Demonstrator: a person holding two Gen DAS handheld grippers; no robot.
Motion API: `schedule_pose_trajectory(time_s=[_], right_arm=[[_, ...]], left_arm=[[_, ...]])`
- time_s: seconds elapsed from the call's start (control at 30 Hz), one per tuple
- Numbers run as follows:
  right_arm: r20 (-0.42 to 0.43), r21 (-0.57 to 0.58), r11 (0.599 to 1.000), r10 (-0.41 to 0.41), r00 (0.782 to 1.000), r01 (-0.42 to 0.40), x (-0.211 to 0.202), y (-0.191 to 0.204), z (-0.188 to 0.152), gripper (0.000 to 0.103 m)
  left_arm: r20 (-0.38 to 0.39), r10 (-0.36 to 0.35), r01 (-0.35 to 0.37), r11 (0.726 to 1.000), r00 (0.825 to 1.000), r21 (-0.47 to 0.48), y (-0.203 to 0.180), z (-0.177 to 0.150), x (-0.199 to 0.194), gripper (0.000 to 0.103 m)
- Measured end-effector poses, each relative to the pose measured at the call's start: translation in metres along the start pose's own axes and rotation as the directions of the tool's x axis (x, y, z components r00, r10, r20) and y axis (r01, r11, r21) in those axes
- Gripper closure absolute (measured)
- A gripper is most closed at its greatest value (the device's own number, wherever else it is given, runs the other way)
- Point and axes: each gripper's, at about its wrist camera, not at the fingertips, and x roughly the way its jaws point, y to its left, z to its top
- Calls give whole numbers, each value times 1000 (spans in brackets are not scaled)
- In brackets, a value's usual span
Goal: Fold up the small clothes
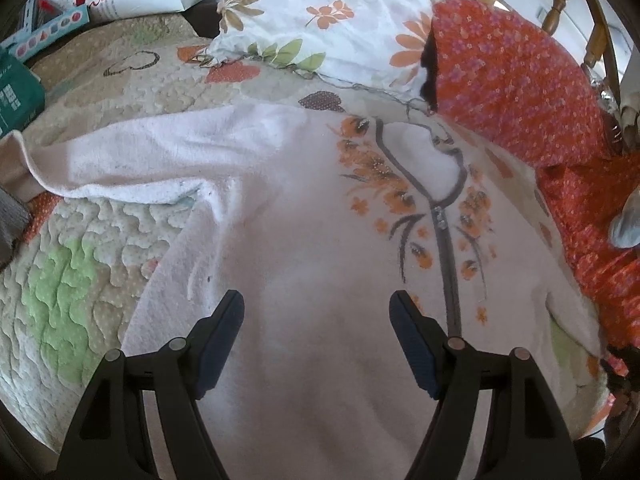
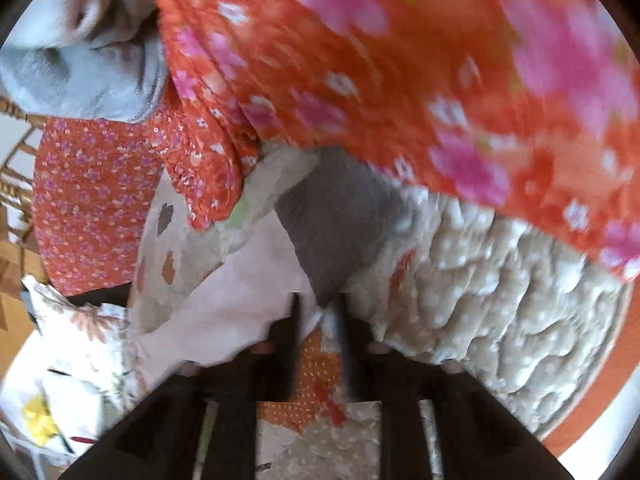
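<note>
Black fingers of the left gripper [image 1: 316, 320] stand wide apart at the near edge of the left wrist view, holding nothing, with their blue pads above the pale pink top [image 1: 304, 216]. That top lies spread flat on the quilt [image 1: 72, 264], directly under and ahead of the open jaws. Its zip and orange flower print run up just right of the right-hand finger, and one sleeve stretches away to the left, where its cuff is cut off at the frame edge. Beyond the collar lies a white flowered pillow [image 1: 320, 24]. To the right an orange flowered cloth [image 1: 516, 88] is draped over wooden chair spindles, which are only partly visible. At far left a green box and some white packaging are cropped by the lens rim and hard to read.

The right wrist view is smeared by motion. The right gripper [image 2: 318, 308] shows two dark fingers close together, with a narrow gap between them. A pale edge of the pink top [image 2: 224, 296] and a grey patch [image 2: 340, 216] meet near the tips, but whether either is pinched I cannot tell. The orange cloth [image 2: 400, 80] fills the upper part of the frame, too blurred for detail, and hides whatever is behind it. A grey fleecy garment [image 2: 88, 72] bunches at top left.
</note>
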Motion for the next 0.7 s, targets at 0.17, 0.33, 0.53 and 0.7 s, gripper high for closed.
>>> schedule_pose_trajectory(time_s=[0.17,0.33,0.53,0.7], right_arm=[[79,-60,991,-112,990,117,12,26,10,44],[109,-169,937,-289,951,304,35,59,21,98],[110,-377,904,-172,979,201,31,161,-19,98],[-40,-578,816,4,999,-26,42,283,-112,98]], left_arm=[[22,-9,9,1000,1000,4,3,1,-11,29],[73,23,-22,1000,997,-5,27,27,-45,29],[206,117,-107,993,972,-56,72,67,-87,27],[255,143,-113,985,956,-130,109,64,-97,26]])
